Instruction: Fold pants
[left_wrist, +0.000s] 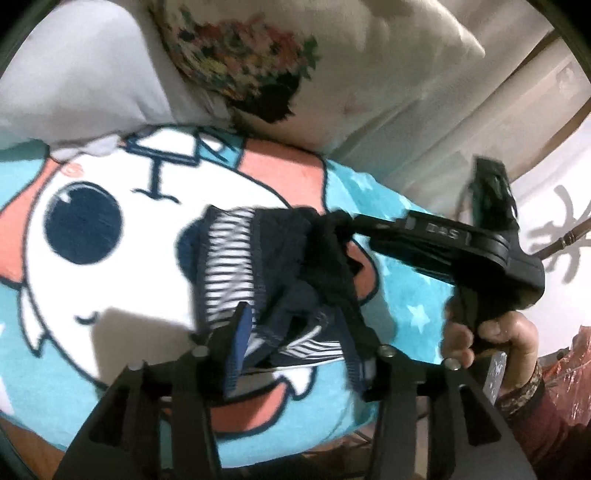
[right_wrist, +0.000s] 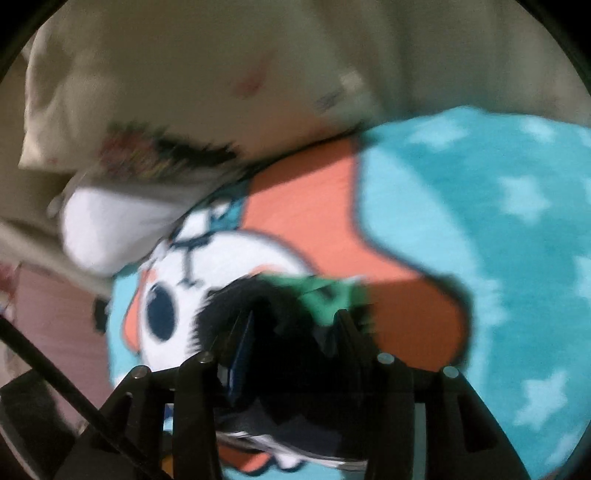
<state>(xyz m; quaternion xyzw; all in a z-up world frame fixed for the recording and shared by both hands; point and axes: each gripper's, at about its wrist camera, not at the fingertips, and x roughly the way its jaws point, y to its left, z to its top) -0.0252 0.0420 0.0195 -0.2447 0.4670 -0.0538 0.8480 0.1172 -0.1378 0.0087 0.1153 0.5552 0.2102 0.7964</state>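
Observation:
The pants (left_wrist: 280, 266) are dark navy with a white-striped lining, bunched and held up above a bed. My left gripper (left_wrist: 291, 317) is shut on the near part of the pants. My right gripper (left_wrist: 340, 225) comes in from the right in the left wrist view and is shut on the far dark edge of the pants. In the blurred right wrist view the right gripper (right_wrist: 295, 317) holds dark cloth of the pants (right_wrist: 295, 373), with a green patch (right_wrist: 328, 295) just past its fingers.
A teal blanket (left_wrist: 406, 295) with white stars and a white-and-orange cartoon figure covers the bed. A white pillow (left_wrist: 74, 74) and a flowered pillow (left_wrist: 251, 55) lie at the far end. A wall and a wooden bed frame (left_wrist: 561, 243) are on the right.

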